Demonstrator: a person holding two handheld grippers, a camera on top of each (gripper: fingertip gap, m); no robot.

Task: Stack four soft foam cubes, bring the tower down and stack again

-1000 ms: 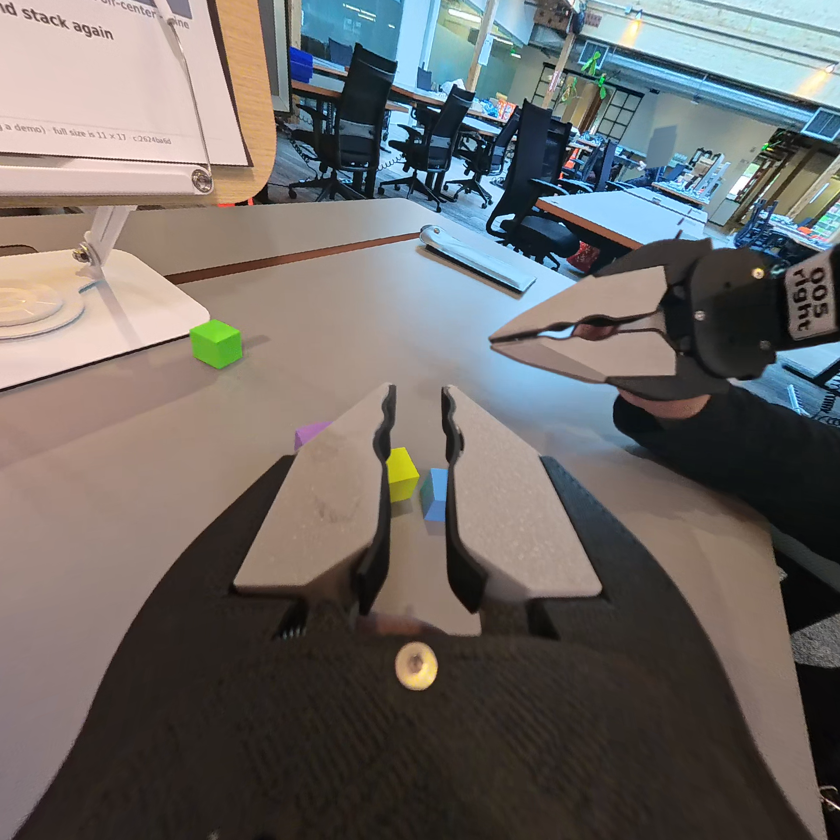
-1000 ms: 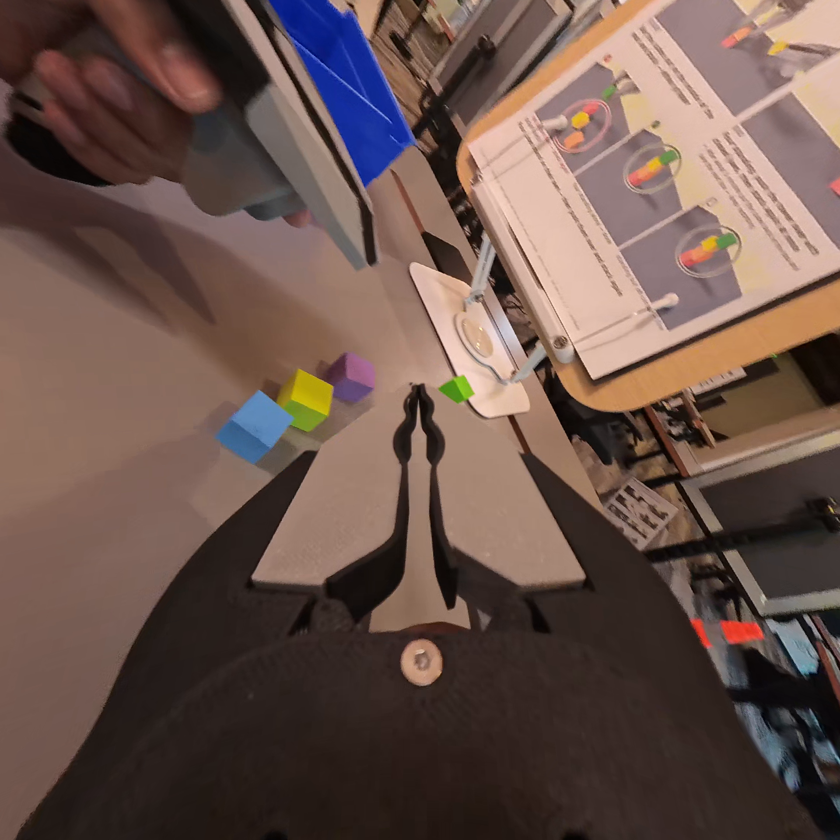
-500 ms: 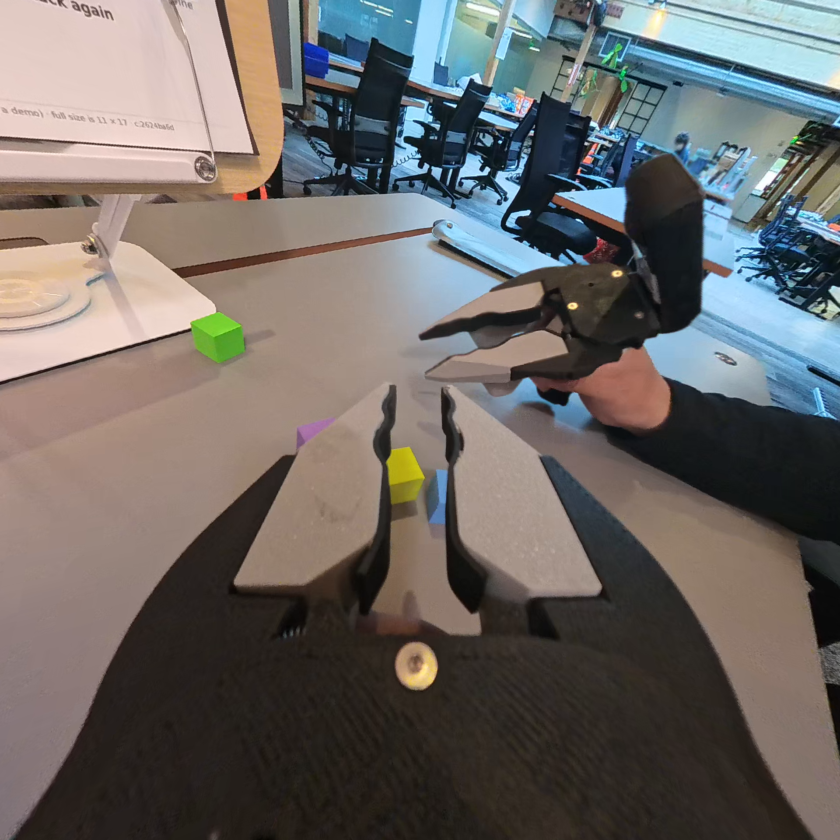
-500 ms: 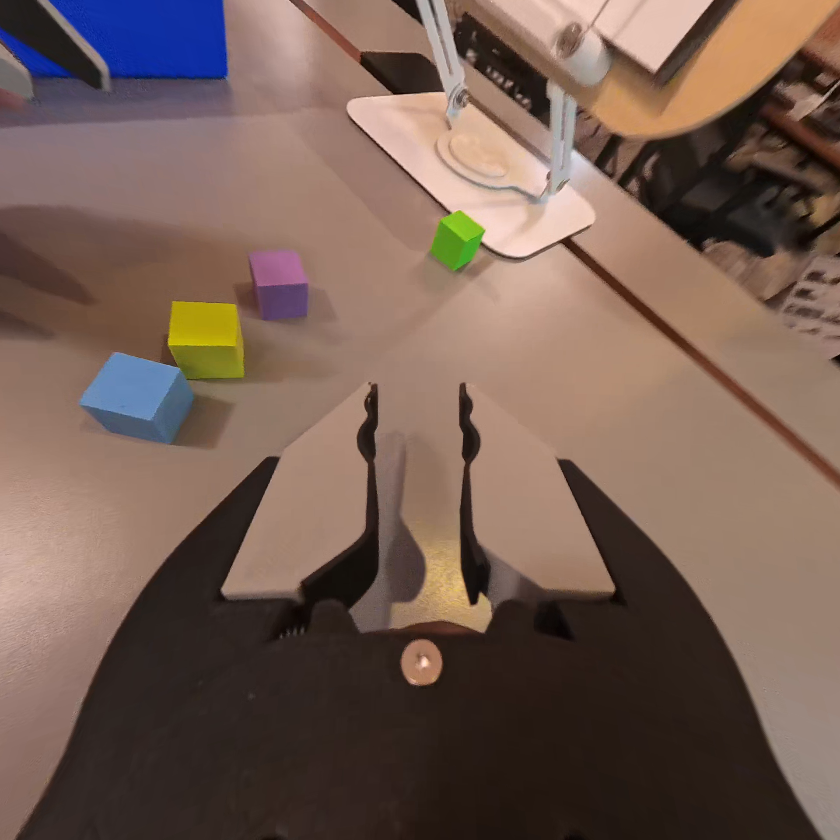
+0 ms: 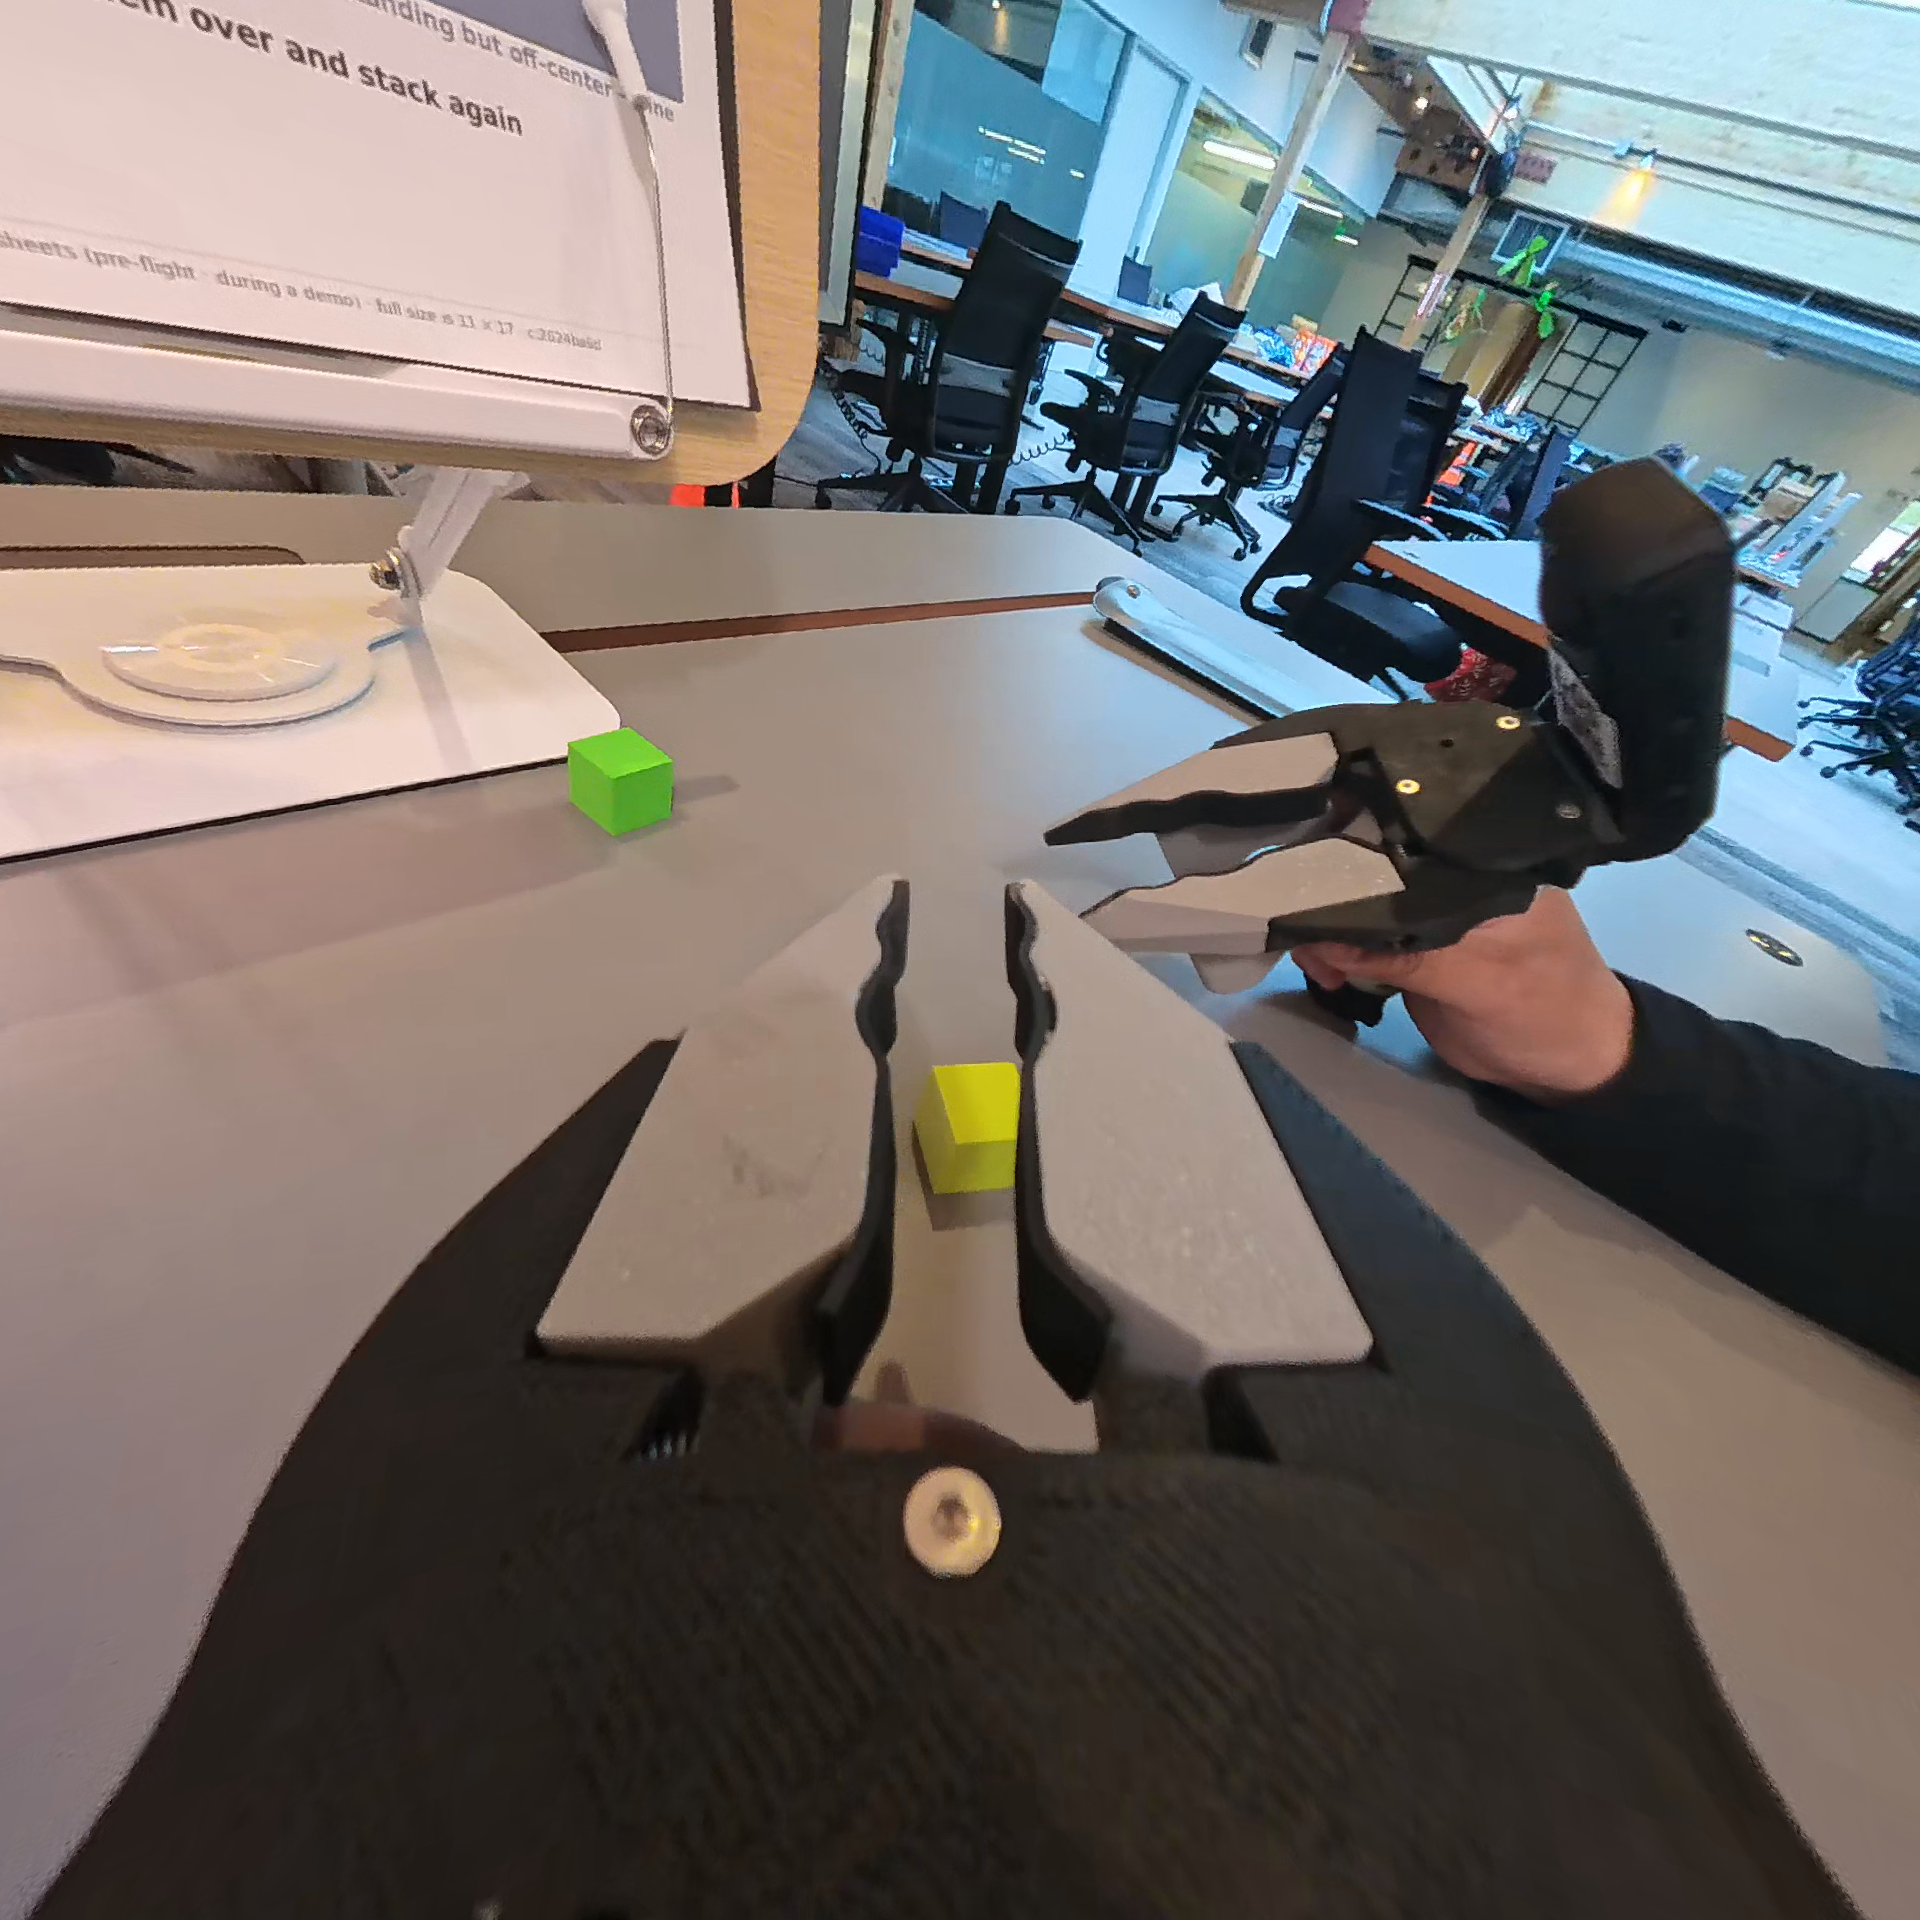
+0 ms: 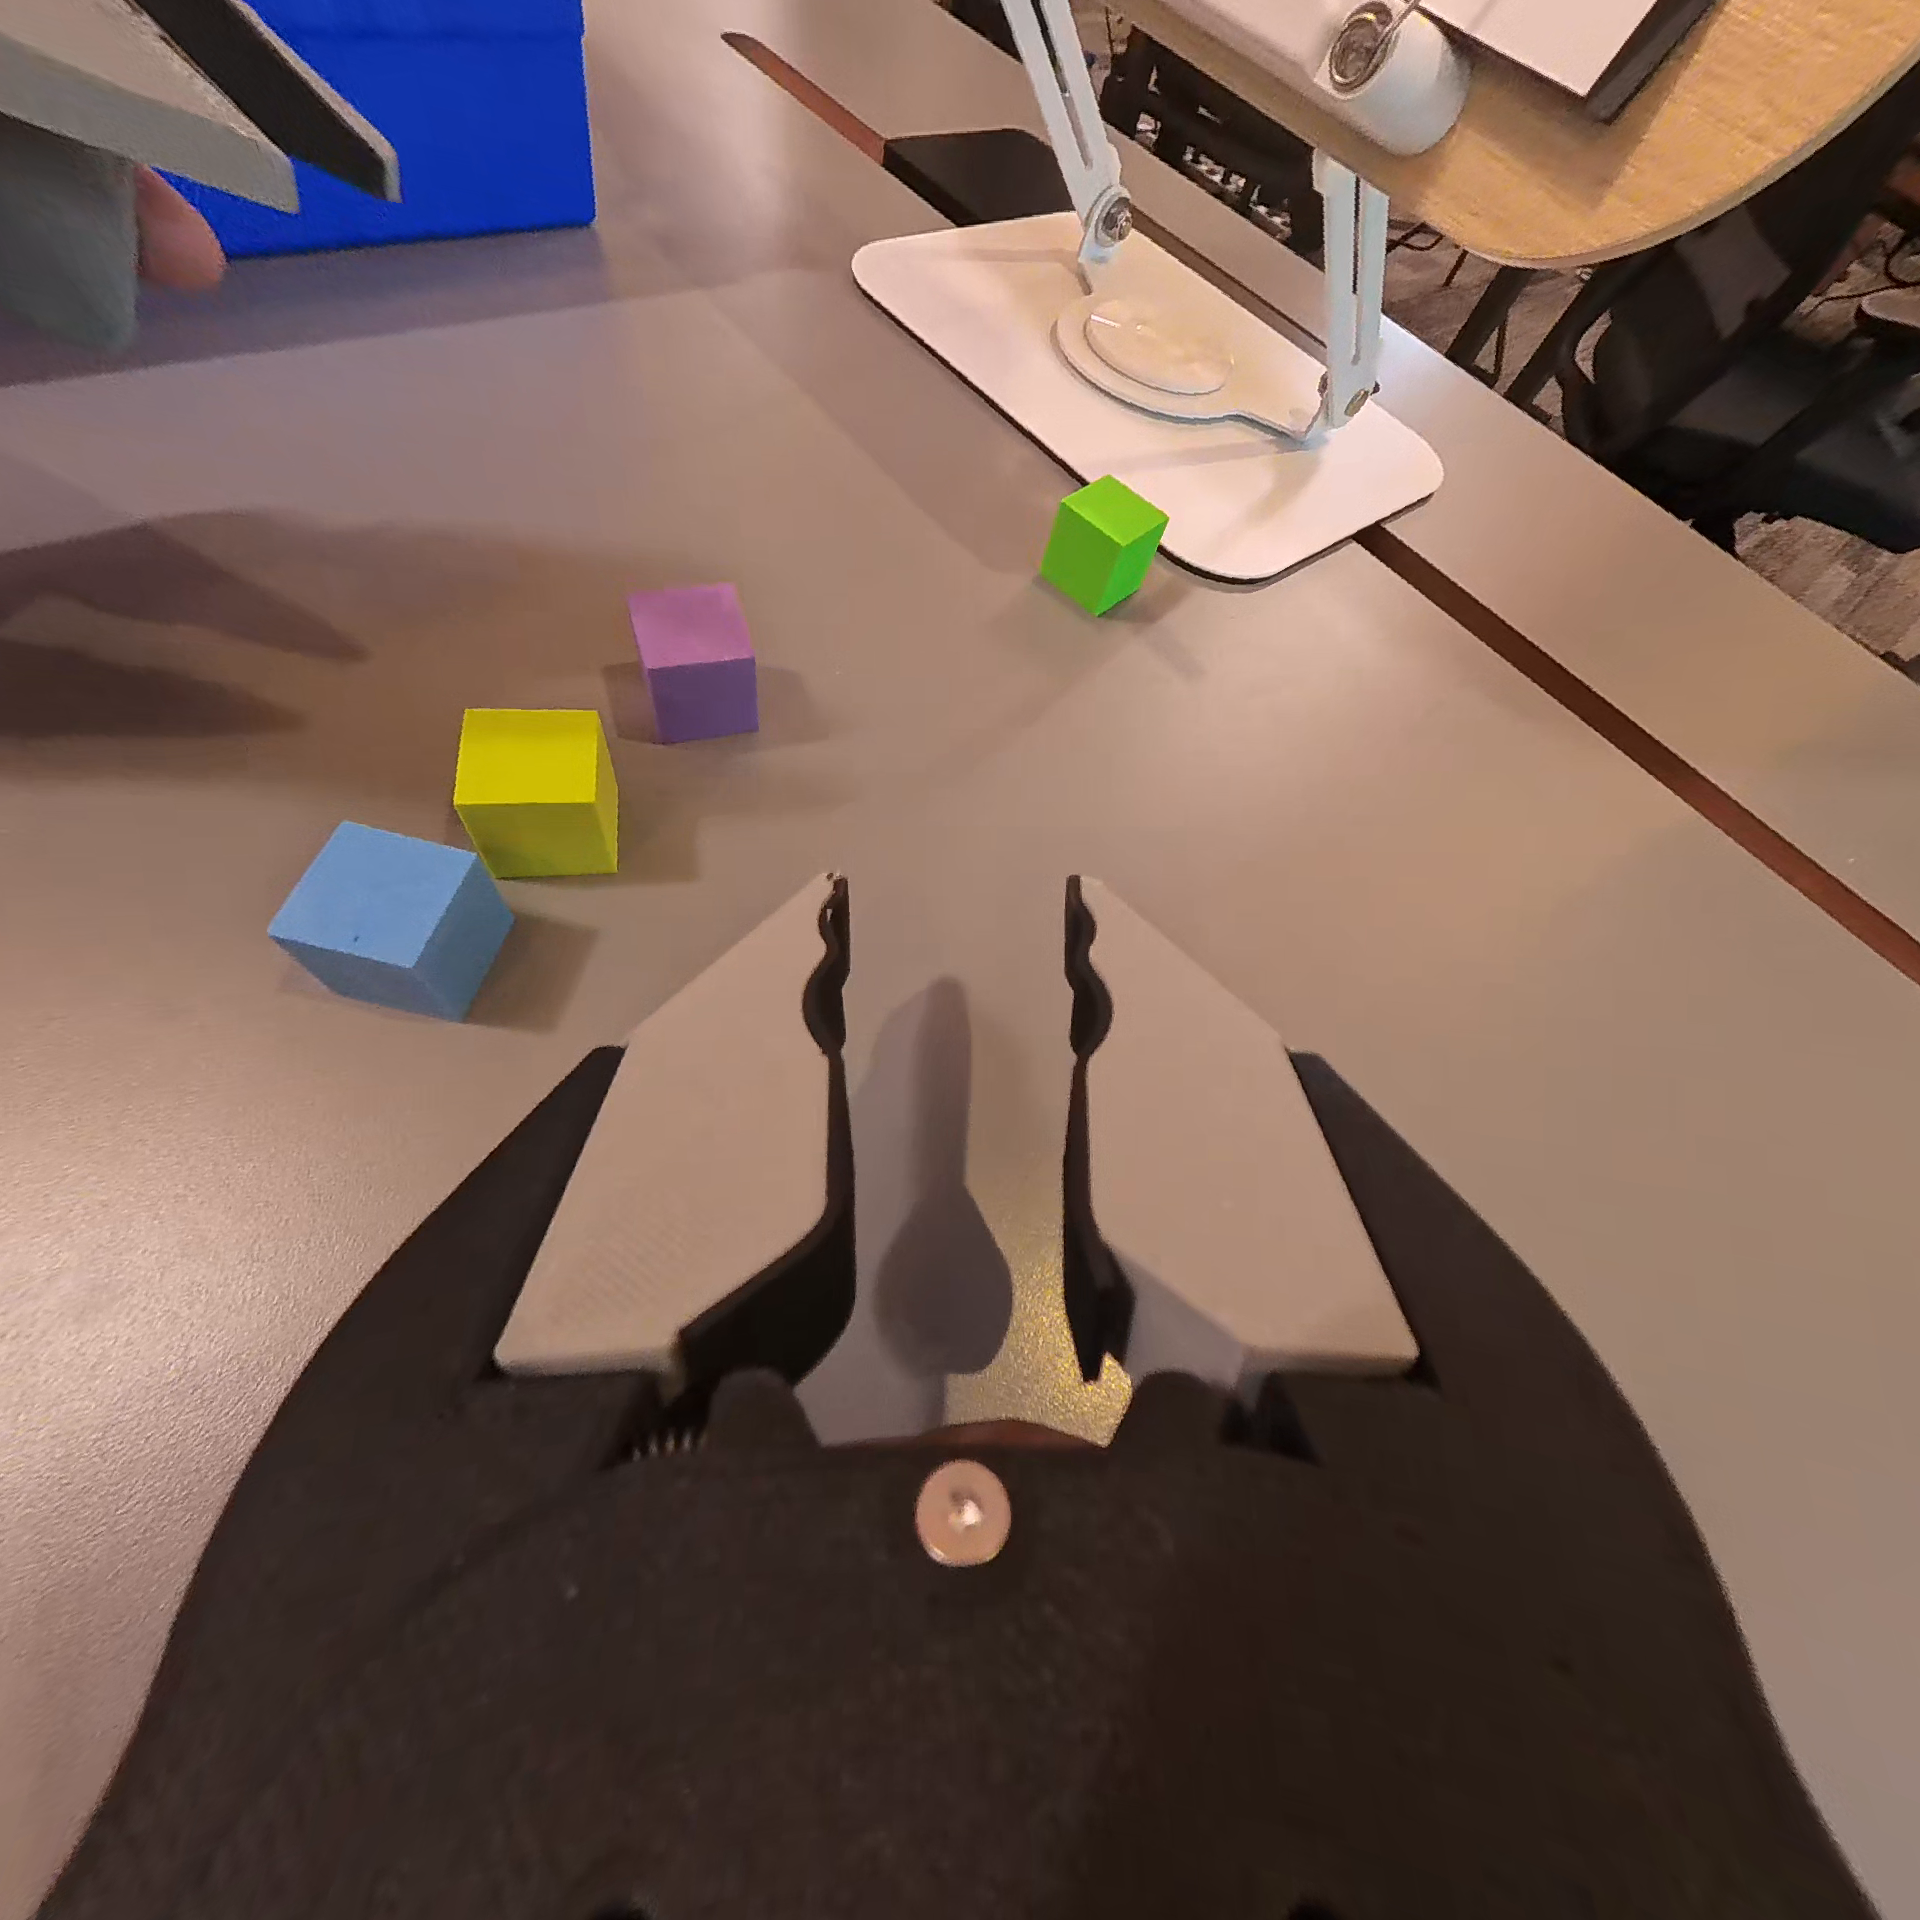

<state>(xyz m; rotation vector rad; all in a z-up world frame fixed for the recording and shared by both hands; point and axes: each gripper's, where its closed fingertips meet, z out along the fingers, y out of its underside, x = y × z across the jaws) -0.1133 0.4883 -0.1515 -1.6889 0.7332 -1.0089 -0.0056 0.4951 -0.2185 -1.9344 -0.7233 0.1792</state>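
Four foam cubes lie apart on the grey table (image 6: 1351, 831). In the right wrist view the blue cube (image 6: 390, 920), yellow cube (image 6: 535, 790) and purple cube (image 6: 694, 660) form a loose row at left, and the green cube (image 6: 1101, 542) sits by the white stand base. My right gripper (image 6: 951, 883) is open and empty, low over the table to the right of the yellow cube. My left gripper (image 5: 956, 888) is open and empty above the table; the yellow cube (image 5: 971, 1122) shows in the gap below its fingers. The green cube (image 5: 620, 779) lies far left. The right gripper (image 5: 1070, 873) shows at right.
A white stand base (image 6: 1143, 353) holds up a wooden board with an instruction sheet (image 5: 343, 187) at the table's back. A blue box (image 6: 416, 156) stands at the far left in the right wrist view. A brown seam (image 6: 1662, 748) crosses the table. Office chairs stand beyond. Tip to tip, the grippers are about 12 cm apart. The blue cube (image 6: 390, 920) lies around 8 cm away from my right fingertips.
My right gripper has opened, rolled level and dropped low toward the cubes. My left gripper has shifted so only the yellow cube shows between its fingers; the cubes have not moved.
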